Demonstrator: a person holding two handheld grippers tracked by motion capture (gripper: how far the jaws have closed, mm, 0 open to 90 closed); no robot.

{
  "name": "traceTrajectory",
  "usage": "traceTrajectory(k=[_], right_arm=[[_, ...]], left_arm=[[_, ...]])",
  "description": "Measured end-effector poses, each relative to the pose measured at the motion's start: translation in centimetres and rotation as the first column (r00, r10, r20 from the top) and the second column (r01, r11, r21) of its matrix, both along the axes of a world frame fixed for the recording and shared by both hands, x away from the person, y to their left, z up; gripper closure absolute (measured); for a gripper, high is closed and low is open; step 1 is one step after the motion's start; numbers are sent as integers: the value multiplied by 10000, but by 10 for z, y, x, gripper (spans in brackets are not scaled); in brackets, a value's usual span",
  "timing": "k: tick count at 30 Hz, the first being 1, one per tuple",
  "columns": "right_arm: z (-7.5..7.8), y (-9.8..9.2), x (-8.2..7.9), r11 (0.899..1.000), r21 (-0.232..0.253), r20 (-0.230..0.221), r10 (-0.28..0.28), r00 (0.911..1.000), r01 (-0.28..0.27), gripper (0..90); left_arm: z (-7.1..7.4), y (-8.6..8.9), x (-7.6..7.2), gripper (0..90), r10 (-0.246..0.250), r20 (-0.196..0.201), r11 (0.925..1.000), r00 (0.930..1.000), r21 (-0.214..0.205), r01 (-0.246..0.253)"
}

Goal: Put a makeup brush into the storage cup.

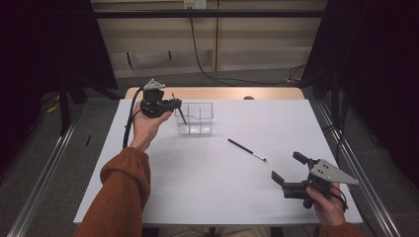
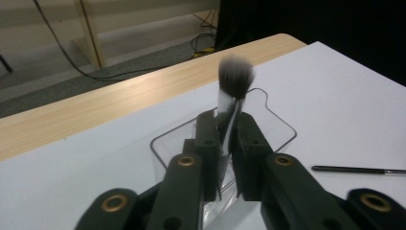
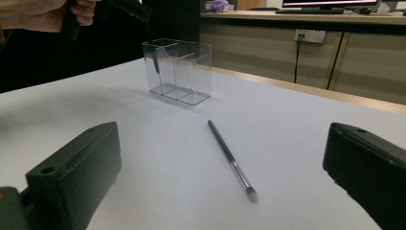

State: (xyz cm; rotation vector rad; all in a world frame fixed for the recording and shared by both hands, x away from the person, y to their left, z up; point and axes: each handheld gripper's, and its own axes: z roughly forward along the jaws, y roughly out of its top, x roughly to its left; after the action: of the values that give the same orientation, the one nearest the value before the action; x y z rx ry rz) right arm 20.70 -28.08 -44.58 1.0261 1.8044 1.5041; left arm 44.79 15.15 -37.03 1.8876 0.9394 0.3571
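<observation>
My left gripper [image 1: 175, 103] hovers over the left end of a clear compartment organizer [image 1: 207, 116], shut on a makeup brush [image 1: 182, 116]. The brush's dark handle slants down into the left compartment. In the left gripper view the jaws [image 2: 227, 127] pinch the brush below its fluffy dark head [image 2: 235, 74], above the organizer [image 2: 275, 129]. A thin black brush with a silver ferrule [image 1: 246, 149] lies flat mid-table. My right gripper [image 1: 287, 167] rests at the front right, open and holding nothing. In the right gripper view the thin brush [image 3: 227, 153] lies ahead between the wide jaws, the organizer [image 3: 191, 67] farther back.
A white mat [image 1: 197, 187] covers the table, with a strip of wooden tabletop [image 1: 217, 93] showing behind it. Dark curtains stand at both sides and cables run on the floor beyond. A person's sleeve [image 1: 123, 187] reaches in from the bottom left.
</observation>
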Motion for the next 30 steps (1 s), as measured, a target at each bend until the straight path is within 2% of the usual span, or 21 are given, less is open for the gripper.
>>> traceTrajectory(k=[2, 4, 6, 9, 14, 24, 27, 30], right_arm=[[0, 0, 0, 10000, 19, -5, 6, 10000, -6, 0], [0, 0, 0, 10000, 8, -3, -23, 10000, 23, 0], [0, 0, 0, 10000, 20, -14, -9, 10000, 9, 0], [0, 0, 0, 10000, 24, 0, 3, 10000, -3, 0], [0, 0, 0, 10000, 8, -5, 7, 10000, -7, 0], [0, 1, 0, 10000, -20, -21, 45, 10000, -45, 0], [0, 1, 0, 10000, -20, -26, 38, 10000, -38, 0], [0, 1, 0, 10000, -14, -22, 29, 10000, -29, 0]], left_arm=[[1, 1, 0, 749, 47, 23, 10000, 10000, 57, -47], [1, 2, -1, 692, 37, 94, 10000, 9999, -59, -36], [2, 2, -1, 610, 106, 140, 9999, 9998, -2, -106], [3, 3, -1, 472, 312, 239, 9994, 9992, -131, -308], [3, 5, -2, 310, 418, 418, 9987, 9983, -294, -406], [1, 8, -5, 131, 268, 453, 9982, 9986, -542, -243], [1, 9, -8, 105, 339, 562, 9964, 9978, -800, -294], [1, 10, -10, 78, 405, 713, 9962, 9966, -800, -347]])
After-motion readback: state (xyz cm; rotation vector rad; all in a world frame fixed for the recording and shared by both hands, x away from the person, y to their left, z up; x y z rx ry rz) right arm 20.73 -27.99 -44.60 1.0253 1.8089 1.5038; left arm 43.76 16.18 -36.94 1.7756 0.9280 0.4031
